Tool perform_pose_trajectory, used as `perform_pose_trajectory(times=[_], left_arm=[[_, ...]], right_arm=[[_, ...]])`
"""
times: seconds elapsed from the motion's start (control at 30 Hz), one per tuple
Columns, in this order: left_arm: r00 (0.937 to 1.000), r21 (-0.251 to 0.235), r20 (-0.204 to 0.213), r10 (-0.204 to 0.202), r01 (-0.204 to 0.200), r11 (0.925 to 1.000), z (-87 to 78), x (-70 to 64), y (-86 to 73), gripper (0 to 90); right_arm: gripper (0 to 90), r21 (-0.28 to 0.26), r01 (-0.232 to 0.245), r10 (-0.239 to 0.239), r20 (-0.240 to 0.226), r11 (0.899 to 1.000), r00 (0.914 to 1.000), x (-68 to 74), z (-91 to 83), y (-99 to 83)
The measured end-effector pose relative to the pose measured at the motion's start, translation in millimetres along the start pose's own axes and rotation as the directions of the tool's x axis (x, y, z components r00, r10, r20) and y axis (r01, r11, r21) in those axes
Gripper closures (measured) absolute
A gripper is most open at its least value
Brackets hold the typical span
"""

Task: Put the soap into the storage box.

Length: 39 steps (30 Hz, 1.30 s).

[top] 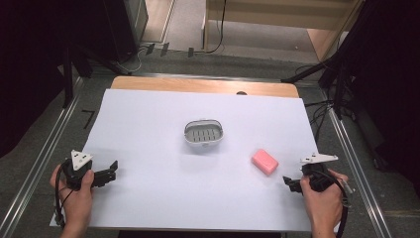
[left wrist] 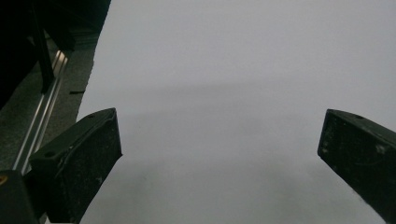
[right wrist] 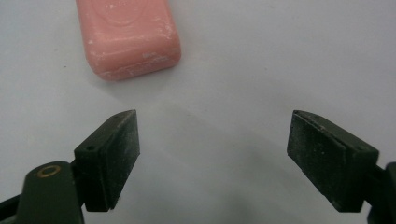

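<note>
A pink bar of soap lies on the white sheet, right of centre; in the right gripper view the soap sits just beyond and left of the jaws. A grey-and-white soap dish with a slotted floor stands near the middle. My right gripper rests low at the table's right front, open and holding nothing, a short way from the soap. My left gripper is at the left front, open and holding nothing, its jaws wide apart over bare sheet.
The white sheet covers a wooden table whose far edge shows. Metal rails run along both sides, with dark stands and cables on the floor beyond.
</note>
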<state>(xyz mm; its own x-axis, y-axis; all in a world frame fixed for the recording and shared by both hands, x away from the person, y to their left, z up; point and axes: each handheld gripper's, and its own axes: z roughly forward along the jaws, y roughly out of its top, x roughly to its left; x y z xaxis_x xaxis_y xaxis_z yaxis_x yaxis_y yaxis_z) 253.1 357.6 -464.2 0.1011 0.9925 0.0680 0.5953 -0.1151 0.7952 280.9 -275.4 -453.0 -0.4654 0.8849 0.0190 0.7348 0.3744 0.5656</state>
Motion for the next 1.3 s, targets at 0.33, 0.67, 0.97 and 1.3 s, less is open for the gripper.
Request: perform_pose_trajectory(times=[0.33, 0.67, 0.97, 1.3], left_arm=[[1.0000, -0.001, -0.001, 0.003, -0.003, 1.0000, 0.1, -0.3, -0.1, 0.1], [1.0000, 0.001, 0.001, 0.000, 0.000, 1.0000, 0.3, 0.0, 0.1, 0.1], [1.0000, 0.000, 0.002, -0.001, 0.001, 1.0000, 0.3, 0.1, 0.1, 0.1], [1.0000, 0.001, 0.002, -0.002, 0.002, 1.0000, 0.4, 0.2, 0.1, 0.1]], right_arm=[[18.3, 0.065, 0.042, -0.042, -0.002, 0.997, 0.9991, 1.8, 5.1, 21.2], [18.4, 0.108, 0.085, -0.083, -0.021, 0.990, 0.9963, 6.1, 10.7, 43.5], [19.3, 0.141, 0.113, -0.106, -0.053, 0.984, 0.9929, 11.3, 19.1, 59.3], [19.8, 0.163, 0.142, -0.131, -0.077, 0.976, 0.9883, 15.8, 24.4, 72.6]])
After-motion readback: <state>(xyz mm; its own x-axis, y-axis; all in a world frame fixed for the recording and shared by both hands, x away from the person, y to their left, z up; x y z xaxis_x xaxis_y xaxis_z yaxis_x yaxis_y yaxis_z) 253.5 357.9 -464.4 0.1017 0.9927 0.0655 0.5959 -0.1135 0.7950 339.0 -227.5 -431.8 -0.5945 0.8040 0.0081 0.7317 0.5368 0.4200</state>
